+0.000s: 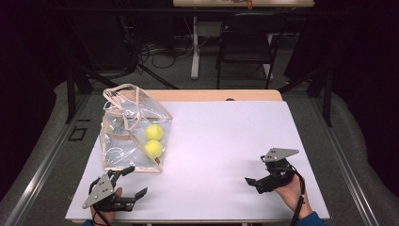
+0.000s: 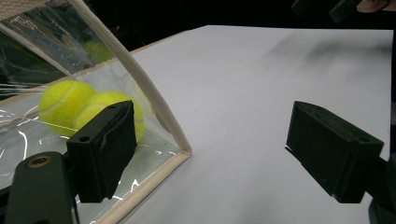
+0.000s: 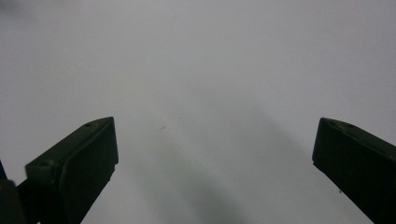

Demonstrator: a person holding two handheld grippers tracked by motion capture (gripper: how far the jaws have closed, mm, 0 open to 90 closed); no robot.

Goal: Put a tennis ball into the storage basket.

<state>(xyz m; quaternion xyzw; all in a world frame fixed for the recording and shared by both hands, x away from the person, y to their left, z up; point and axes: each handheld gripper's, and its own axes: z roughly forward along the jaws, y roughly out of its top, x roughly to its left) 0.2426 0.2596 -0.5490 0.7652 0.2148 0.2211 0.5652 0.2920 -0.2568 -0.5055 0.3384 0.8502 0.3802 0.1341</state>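
Fingers [image 2: 105, 149] of the left gripper [image 1: 132, 182] spread wide beside a clear plastic tote bag with beige trim [image 1: 134, 127]; right gripper [image 1: 256, 171] likewise spread, empty, over the white worktop [image 1: 226, 141]. Farther, two yellow-green tennis balls [image 1: 154, 140] lie inside the bag.

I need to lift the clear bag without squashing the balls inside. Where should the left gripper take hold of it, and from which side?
Probably the beige handle loops at the top of the clear bag, approached from above. The walls are thin film that would buckle, and the two tennis balls sit low against the right wall. The left gripper, open, is beside the bottom corner seam, a poorer hold.
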